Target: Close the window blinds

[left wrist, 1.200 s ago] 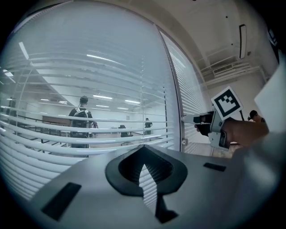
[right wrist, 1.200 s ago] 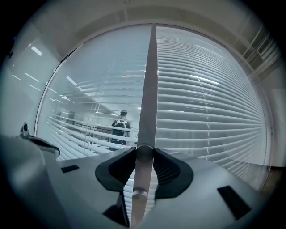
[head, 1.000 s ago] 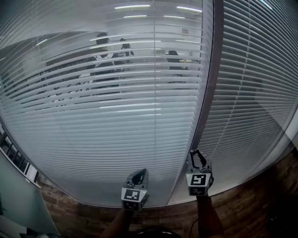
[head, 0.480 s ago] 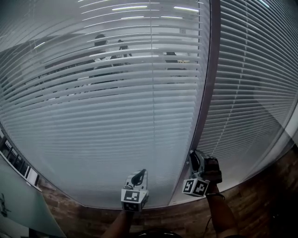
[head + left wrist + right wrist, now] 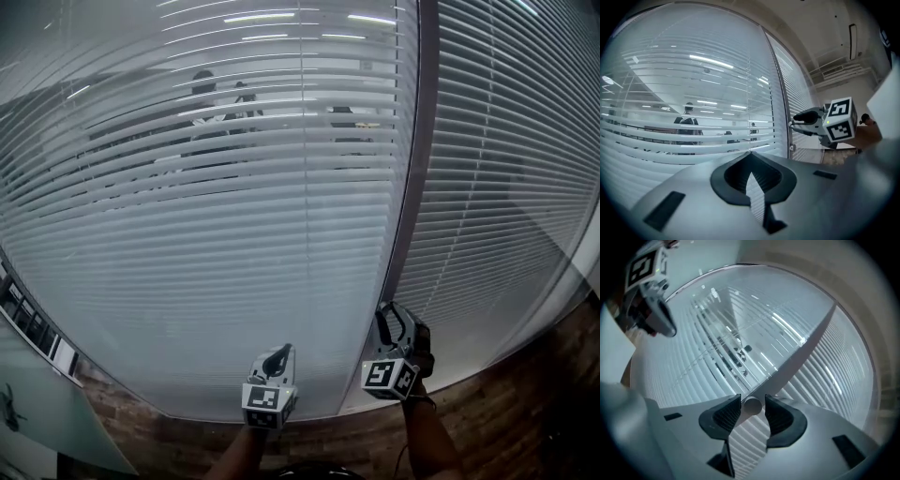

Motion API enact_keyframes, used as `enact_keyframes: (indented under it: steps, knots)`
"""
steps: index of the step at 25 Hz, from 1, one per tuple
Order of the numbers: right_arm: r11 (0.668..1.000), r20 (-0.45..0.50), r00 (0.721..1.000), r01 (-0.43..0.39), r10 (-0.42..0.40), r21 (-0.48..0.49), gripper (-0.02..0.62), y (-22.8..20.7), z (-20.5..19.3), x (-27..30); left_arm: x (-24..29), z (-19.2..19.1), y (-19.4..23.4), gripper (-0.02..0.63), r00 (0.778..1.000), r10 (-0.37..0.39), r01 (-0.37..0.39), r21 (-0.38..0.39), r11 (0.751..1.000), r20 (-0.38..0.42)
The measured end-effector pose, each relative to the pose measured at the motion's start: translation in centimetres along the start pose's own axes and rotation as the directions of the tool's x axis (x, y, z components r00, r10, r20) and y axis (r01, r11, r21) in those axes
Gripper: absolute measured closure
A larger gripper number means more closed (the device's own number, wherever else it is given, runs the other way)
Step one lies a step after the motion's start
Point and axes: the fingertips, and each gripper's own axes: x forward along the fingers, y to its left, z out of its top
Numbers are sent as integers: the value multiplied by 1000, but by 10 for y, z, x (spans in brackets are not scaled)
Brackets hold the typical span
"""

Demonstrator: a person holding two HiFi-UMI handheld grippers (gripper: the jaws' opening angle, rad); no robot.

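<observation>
Left gripper (image 5: 279,352) is closed, empty. Right gripper (image 5: 386,311): jaws were just opened. Wand (image 5: 751,405) is straddled loosely, not clamped.

The head view looks from above, close onto the white slatted window blinds (image 5: 234,234). Both gripper views face them level, nearer. All share the dark vertical window post (image 5: 412,187); the left gripper view shows the right gripper (image 5: 797,121), the right gripper view the left gripper (image 5: 665,324).
</observation>
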Motion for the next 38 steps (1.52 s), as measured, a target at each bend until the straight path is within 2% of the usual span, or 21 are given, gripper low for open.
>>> enact_keyframes:
  steps: [1, 3, 4, 6, 8, 12, 14, 17, 19, 21, 24, 28, 31, 34, 38]
  knots:
    - [992, 2, 1000, -16, 16, 128, 454, -2, -3, 0, -2, -1, 0, 606, 1000, 1, -1, -2, 1000, -1]
    - [926, 21, 999, -33, 28, 375, 452, -7, -7, 2, -4, -3, 1, 606, 1000, 2, -2, 0, 1000, -5]
    - [886, 23, 1000, -28, 19, 463, 440, -9, -10, 3, -5, -4, 1, 606, 1000, 3, -3, 2, 1000, -6]
    - [822, 10, 1000, -10, 5, 570, 440, -12, -15, 5, -7, -2, 1, 606, 1000, 5, -5, 0, 1000, -3]
    - [774, 0, 1000, 0, 0, 633, 440, -12, -16, 8, -7, 0, 1, 606, 1000, 6, -6, -1, 1000, 3]
    - [706, -1, 1000, 22, -31, 708, 442, -14, -20, 10, -8, 0, -3, 606, 1000, 1, -1, 2, 1000, 8]
    - [690, 5, 999, 23, -39, 724, 465, -14, -21, 9, -8, 1, -5, 606, 1000, -3, 3, 6, 1000, 10]
    - [676, 6, 999, 22, -39, 736, 466, -15, -21, 9, -8, 1, -4, 606, 1000, -2, 2, 6, 1000, 10]
    - [680, 6, 999, 20, -35, 733, 466, -15, -20, 9, -9, 1, -3, 606, 1000, -1, 1, 5, 1000, 8]
    - [705, 4, 1000, 17, -28, 709, 468, -14, -20, 9, -8, 2, -3, 606, 1000, -1, 1, 10, 1000, 20]
    - [786, 7, 1000, 14, -23, 618, 468, -14, -15, 8, -3, -2, 3, 606, 998, 5, -8, 42, 999, 70]
    - [914, -9, 1000, 16, -13, 405, 468, -9, -12, 9, -6, -4, 2, 606, 1000, 14, -14, 21, 1000, 18]
    - [973, -34, 999, 23, -16, 231, 468, -7, -8, 7, -8, -2, 2, 606, 1000, 15, -15, 5, 1000, 1]
    - [999, -45, 998, 40, -39, 23, 468, -3, -10, 6, -8, -3, 3, 606, 1000, 14, -14, 8, 1000, 9]
    - [974, -21, 998, 61, -67, -219, 468, 0, -9, 7, -9, -2, 0, 605, 1000, 6, -5, 4, 1000, -9]
